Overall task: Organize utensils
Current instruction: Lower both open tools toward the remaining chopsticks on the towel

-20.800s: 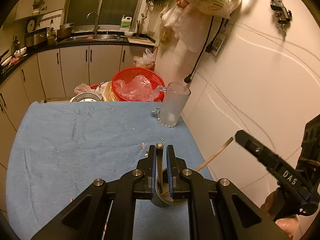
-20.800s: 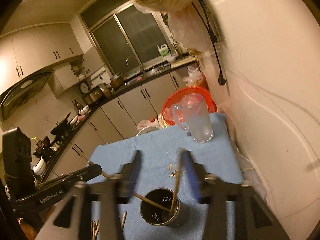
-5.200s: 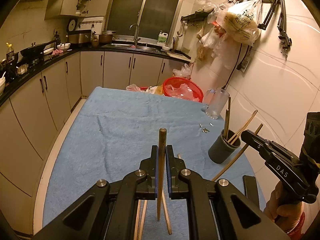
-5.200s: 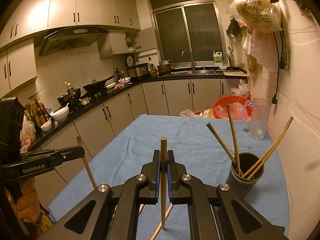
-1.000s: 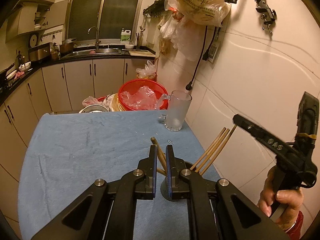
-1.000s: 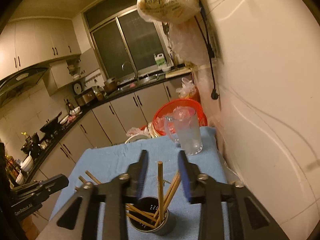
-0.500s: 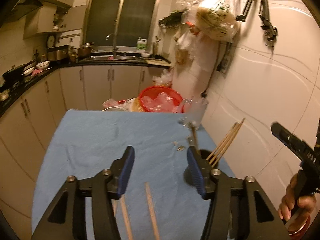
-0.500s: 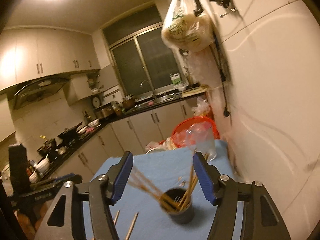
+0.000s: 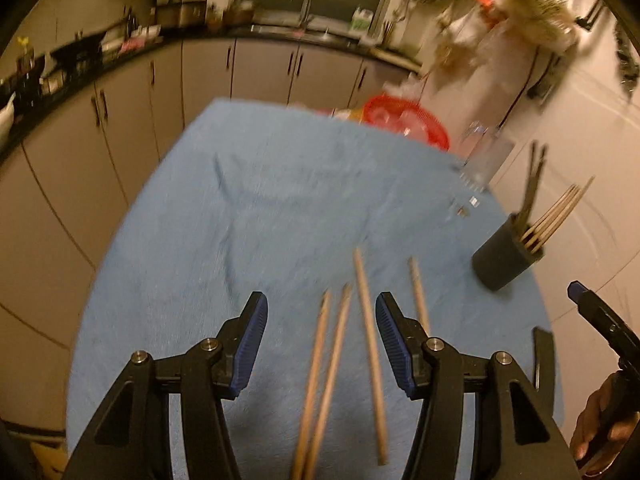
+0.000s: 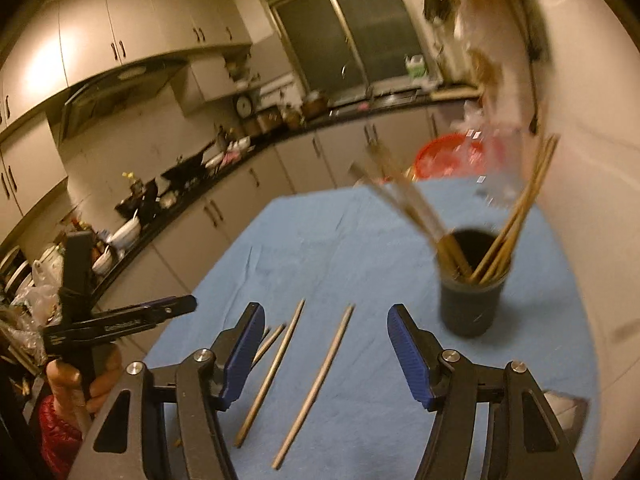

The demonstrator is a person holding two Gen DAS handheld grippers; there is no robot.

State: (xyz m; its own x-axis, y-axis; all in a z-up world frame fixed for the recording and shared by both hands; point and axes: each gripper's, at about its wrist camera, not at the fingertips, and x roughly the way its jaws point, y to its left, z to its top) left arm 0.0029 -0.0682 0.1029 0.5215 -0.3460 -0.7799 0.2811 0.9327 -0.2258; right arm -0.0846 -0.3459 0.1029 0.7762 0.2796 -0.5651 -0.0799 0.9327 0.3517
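- Both claws stand with jaws apart and nothing between the pads: the left gripper and the right gripper hang over the blue cloth, each aimed down at the loose chopsticks.
- Their jaws have just been opening, and the frames show no stick caught in either one.
- As landmark I take the dark cup, which stands upright on the cloth near the white wall.
- Inside the cup several chopsticks lean already, some toward the wall and some away from it; this part of the work I judge as done.
- Left of the cup, well apart from it, four loose chopsticks lie flat on the cloth in the left view: two close together, one longer beside them, and one partly hidden by the right-hand finger.
- The right view shows the same sticks, with the cup behind and to the right of them.
- Beyond the cup stand a glass mug and a red basket, not touched.
- My judgement: more than half is finished, and the sticks on the cloth are what is left to pick up and drop in the cup.
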